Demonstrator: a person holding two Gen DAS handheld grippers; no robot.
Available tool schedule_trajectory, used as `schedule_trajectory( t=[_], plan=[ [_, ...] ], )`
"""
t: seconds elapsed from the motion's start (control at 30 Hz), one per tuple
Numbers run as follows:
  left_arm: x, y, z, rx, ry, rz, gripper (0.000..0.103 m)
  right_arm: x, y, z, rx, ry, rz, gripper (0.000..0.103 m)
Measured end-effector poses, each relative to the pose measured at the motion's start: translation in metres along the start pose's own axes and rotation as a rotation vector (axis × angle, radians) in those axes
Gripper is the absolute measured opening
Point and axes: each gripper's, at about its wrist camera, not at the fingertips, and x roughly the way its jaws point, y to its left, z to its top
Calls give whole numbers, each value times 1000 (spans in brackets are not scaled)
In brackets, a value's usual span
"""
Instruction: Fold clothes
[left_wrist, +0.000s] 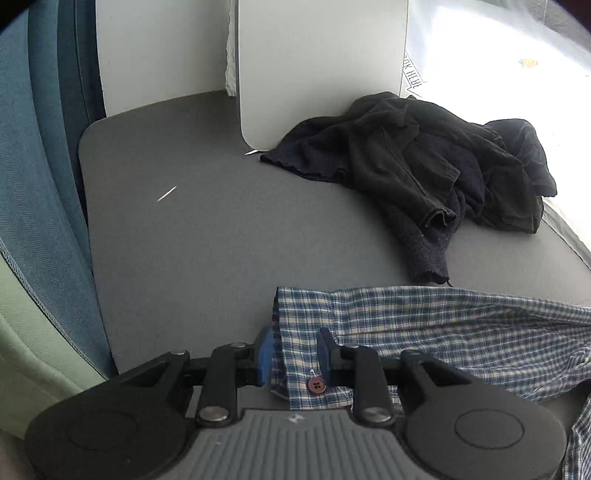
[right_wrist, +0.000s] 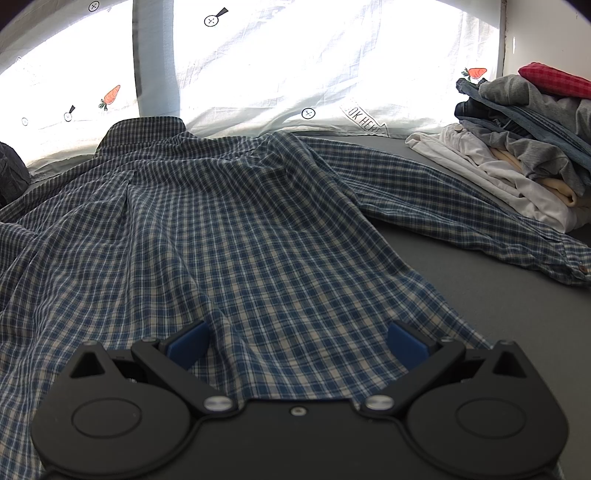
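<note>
Left wrist view: left gripper (left_wrist: 295, 354) straddling plaid shirt (left_wrist: 424, 332) cuff, jaws released; right gripper (right_wrist: 297, 345) gaping. Sleeve-folding; next needing regrasp.

Left wrist view: mounted just behind the left gripper (left_wrist: 295, 350), angled down across the grey worktop (left_wrist: 184, 240) toward a dark clothes heap (left_wrist: 413, 162), very near a plaid shirt cuff (left_wrist: 306, 332). Right wrist view: low behind the right gripper (right_wrist: 297, 345), facing the white curtain (right_wrist: 295, 66). Shared: the plaid shirt (right_wrist: 221, 221), worktop, curtain.
</note>
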Motion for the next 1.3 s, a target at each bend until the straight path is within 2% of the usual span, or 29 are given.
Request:
schedule_trajectory(
  t=[0.1, 0.2, 0.3, 0.4, 0.5, 0.53, 0.63, 0.7, 0.83, 1.03, 1.2, 1.3],
  plan=[
    [-8, -20, 18, 44, -47, -83, 32, 2, 2, 2, 10, 2, -14, 103],
    [-6, -45, 26, 66, -41, -182, 32, 5, 5, 5, 34, 5, -30, 103],
    [5, -82, 23, 107, 7, -287, 35, 11, 8, 16, 74, 58, -69, 103],
    [17, -124, 12, 188, 88, -405, 38, 21, 12, 32, 122, 149, -113, 103],
    [34, -170, -7, 278, 197, -564, 40, 28, 15, 38, 144, 160, -135, 103],
    [39, -188, -14, 321, 214, -593, 40, 30, 16, 39, 151, 159, -143, 103],
    [55, -237, -26, 431, 227, -621, 40, 33, 19, 36, 158, 108, -178, 103],
    [67, -263, -27, 451, 241, -646, 40, 35, 21, 34, 169, 77, -197, 103],
    [96, -305, -22, 443, 287, -685, 40, 36, 26, 30, 179, 24, -227, 103],
    [130, -352, -4, 432, 294, -723, 43, 39, 28, 32, 186, 1, -244, 103],
    [158, -384, 17, 421, 250, -745, 44, 41, 28, 33, 188, 1, -246, 103],
    [174, -392, 28, 344, 245, -747, 44, 41, 27, 33, 189, 1, -247, 103]
  ],
)
